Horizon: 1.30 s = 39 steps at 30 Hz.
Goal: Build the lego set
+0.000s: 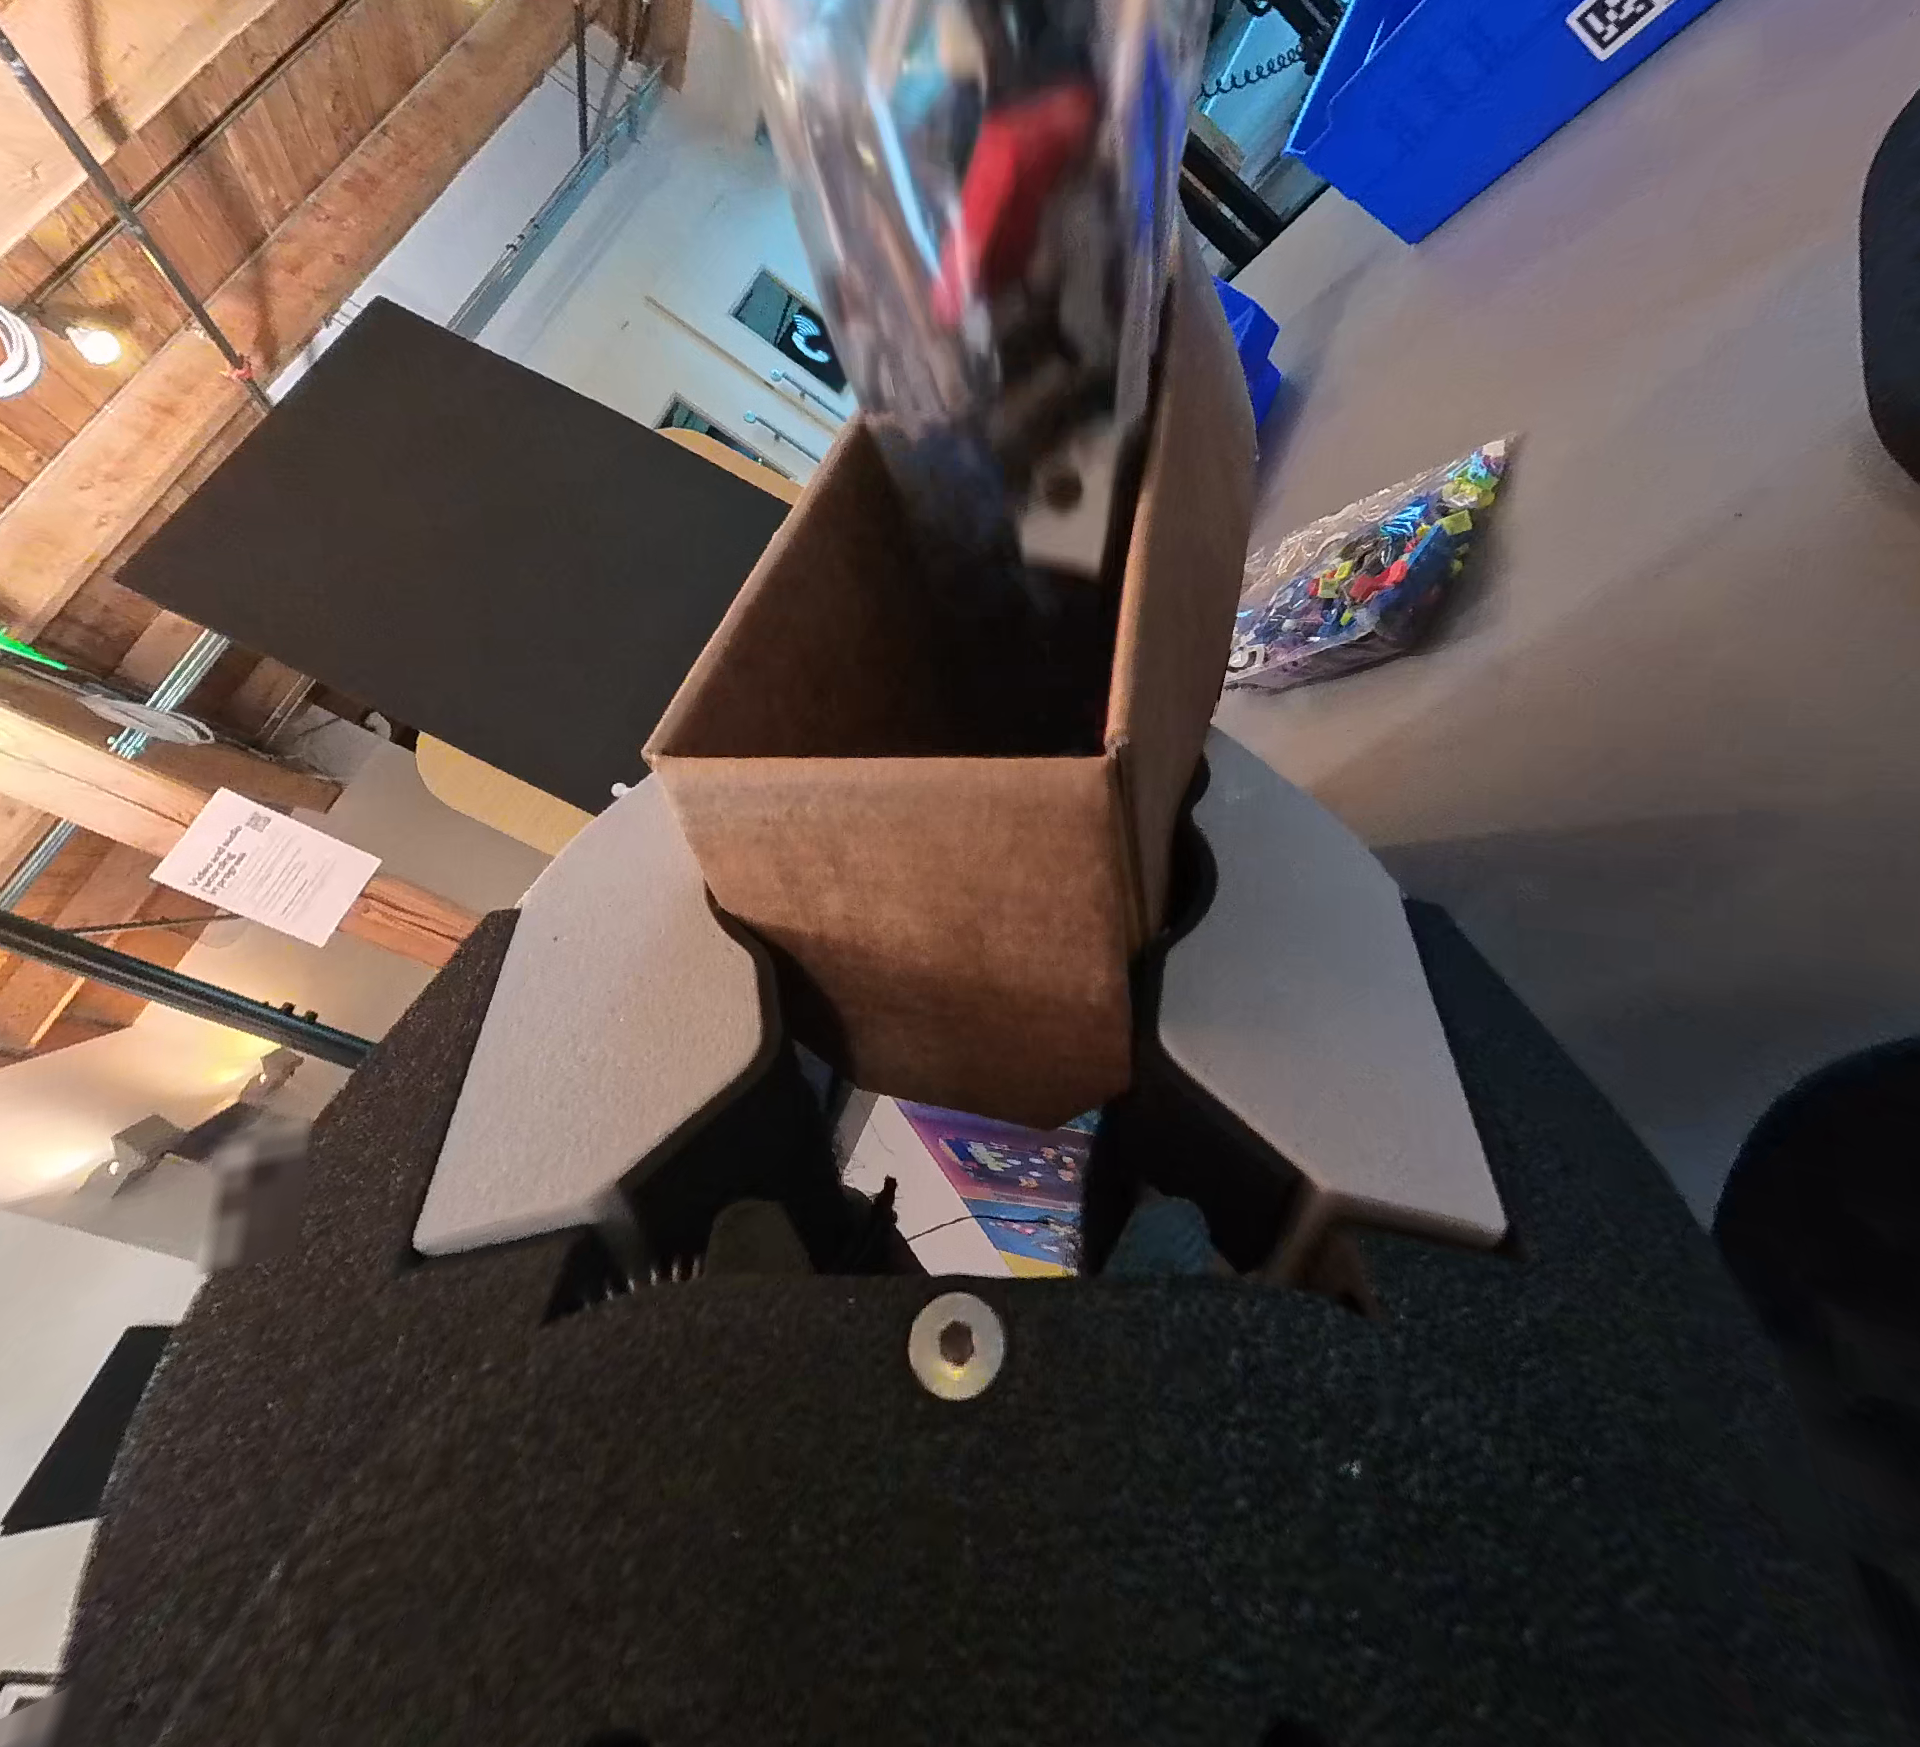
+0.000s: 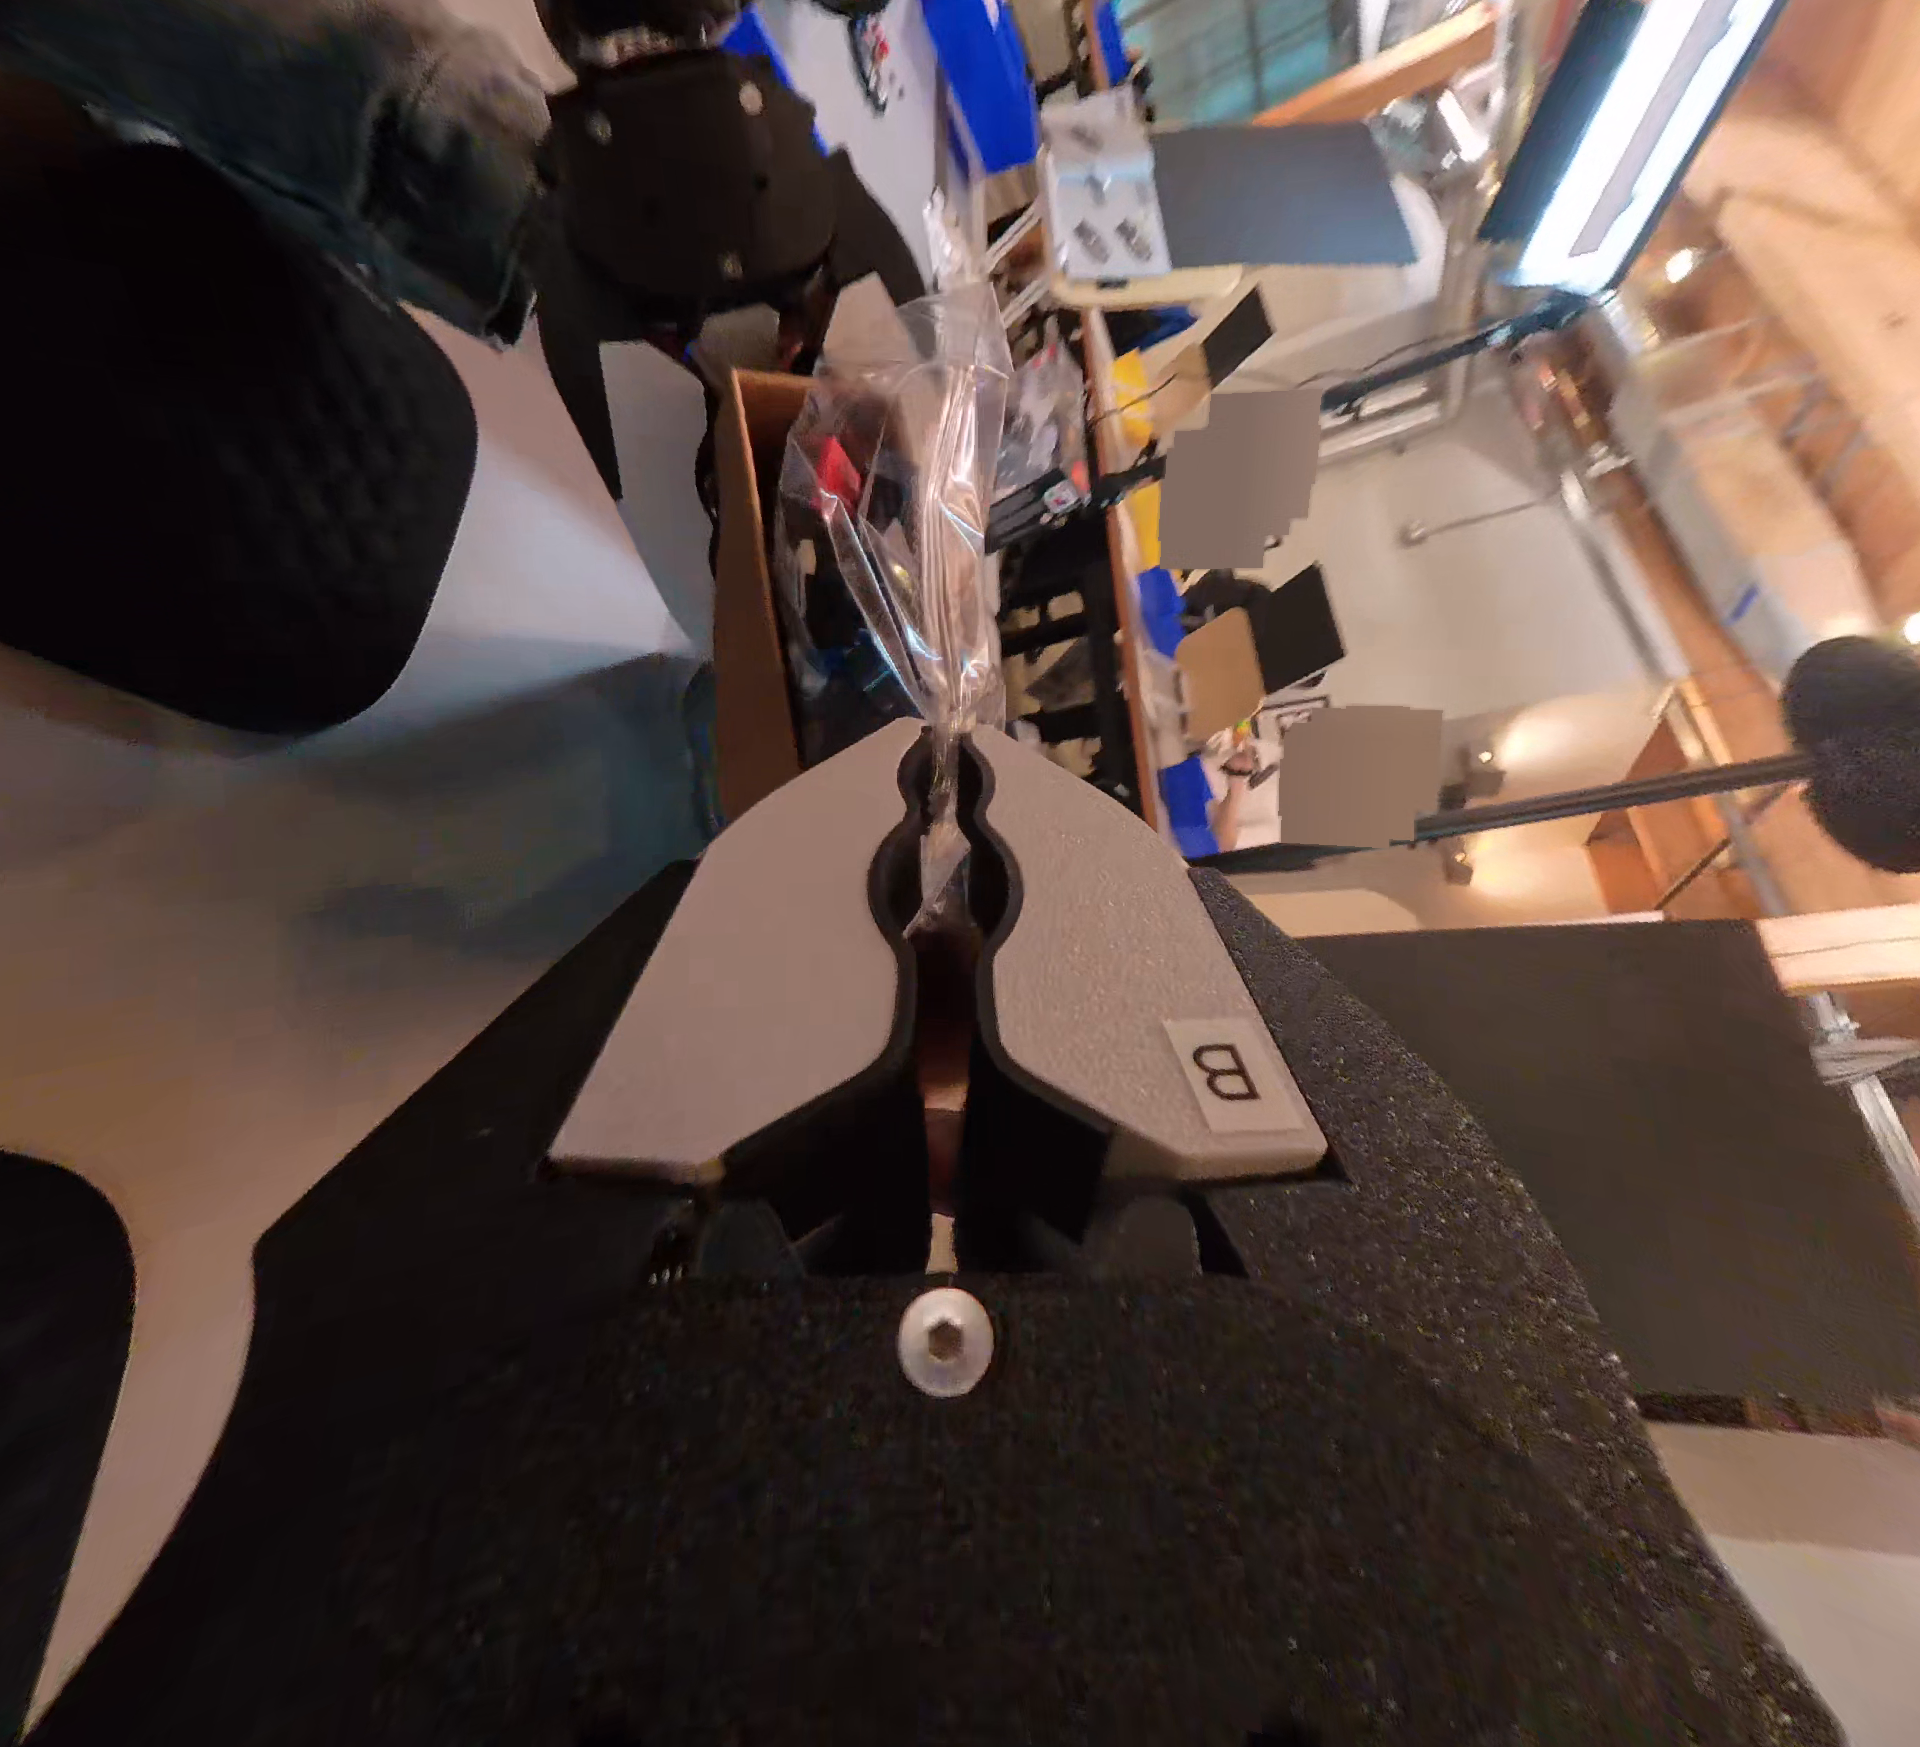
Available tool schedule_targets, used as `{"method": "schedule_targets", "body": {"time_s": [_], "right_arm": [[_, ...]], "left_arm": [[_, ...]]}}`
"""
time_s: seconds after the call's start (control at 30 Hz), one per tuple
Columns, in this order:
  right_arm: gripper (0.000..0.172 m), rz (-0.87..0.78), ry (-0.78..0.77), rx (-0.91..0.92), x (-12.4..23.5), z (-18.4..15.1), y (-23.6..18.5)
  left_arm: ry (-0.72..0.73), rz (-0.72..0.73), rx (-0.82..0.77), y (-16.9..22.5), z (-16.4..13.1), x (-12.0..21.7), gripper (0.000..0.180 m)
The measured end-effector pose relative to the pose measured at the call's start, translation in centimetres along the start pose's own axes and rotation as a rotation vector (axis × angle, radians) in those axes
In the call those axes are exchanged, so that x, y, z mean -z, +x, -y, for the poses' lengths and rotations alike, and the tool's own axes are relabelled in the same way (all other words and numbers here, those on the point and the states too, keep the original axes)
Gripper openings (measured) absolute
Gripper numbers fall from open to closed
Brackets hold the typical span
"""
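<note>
1. Closest in, the left tool (image 1: 940, 876) has its fingers spread wide and clamped on a brown cardboard box (image 1: 914, 908), one pad on each side wall. The open top is tipped up and away from the camera, which looks like a way to keep the mouth open for whatever goes in.

2. The right tool (image 2: 943, 762) has its fingers pinched together on the gathered neck of a clear plastic bag (image 2: 914, 492). Gripping it by the neck lets the loaded end hang free, so my guess is that's why it's held there.

3. In the left view the bag's lower end is down inside the box opening, blurry, with red and dark small pieces inside it. The right view agrees: the bag lies along the inside of the box wall.

4. Further out on the grey surface (image 1: 1558, 658), a second bag of colourful small bricks (image 1: 1371, 565) lies flat, well apart from the box.

5. Farthest back there's a blue bin (image 1: 1579, 35) at the edge of the surface. A dark sleeve pokes in on the right.
</note>
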State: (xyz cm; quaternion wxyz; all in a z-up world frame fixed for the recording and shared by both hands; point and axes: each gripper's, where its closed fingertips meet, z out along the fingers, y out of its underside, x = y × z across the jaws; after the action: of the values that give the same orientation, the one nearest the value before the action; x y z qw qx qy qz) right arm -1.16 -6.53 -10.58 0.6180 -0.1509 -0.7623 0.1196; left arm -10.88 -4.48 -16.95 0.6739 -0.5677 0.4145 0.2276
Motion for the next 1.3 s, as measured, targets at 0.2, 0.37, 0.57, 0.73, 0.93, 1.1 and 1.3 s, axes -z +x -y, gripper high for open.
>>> {"method": "schedule_targets", "body": {"time_s": [0.2, 0.37, 0.57, 0.73, 0.93, 1.1, 1.3], "right_arm": [[0.002, -0.126, 0.112, -0.173, 5.7, 0.6, 3.3], [0.001, -0.2, -0.064, -0.285, 9.4, -3.1, 5.2], [0.002, -0.129, -0.39, -0.631, 11.6, -10.1, 2.3], [0.001, 0.141, -0.571, -0.975, 12.1, -14.8, -2.4], [0.001, 0.513, -0.692, -1.242, 11.4, -20.7, -5.8], [0.001, 0.609, -0.846, -1.386, 10.7, -27.8, -7.1], [0.011, 0.484, -0.895, -1.307, 9.2, -33.0, -7.3]], "left_arm": [[-0.019, 0.004, 0.018, -0.8, -0.6, -0.4, 0.076], [-0.015, -0.01, 0.057, -1.7, -1.0, -0.5, 0.076], [-0.007, -0.036, 0.108, -2.7, -1.6, -0.5, 0.076], [0.007, -0.071, 0.165, -3.9, -2.2, -0.6, 0.076], [0.019, -0.092, 0.188, -4.3, -2.4, -0.6, 0.076], [0.035, -0.093, 0.173, -4.0, -2.2, -0.4, 0.076], [0.045, -0.086, 0.14, -3.4, -1.8, -0.1, 0.077]]}}
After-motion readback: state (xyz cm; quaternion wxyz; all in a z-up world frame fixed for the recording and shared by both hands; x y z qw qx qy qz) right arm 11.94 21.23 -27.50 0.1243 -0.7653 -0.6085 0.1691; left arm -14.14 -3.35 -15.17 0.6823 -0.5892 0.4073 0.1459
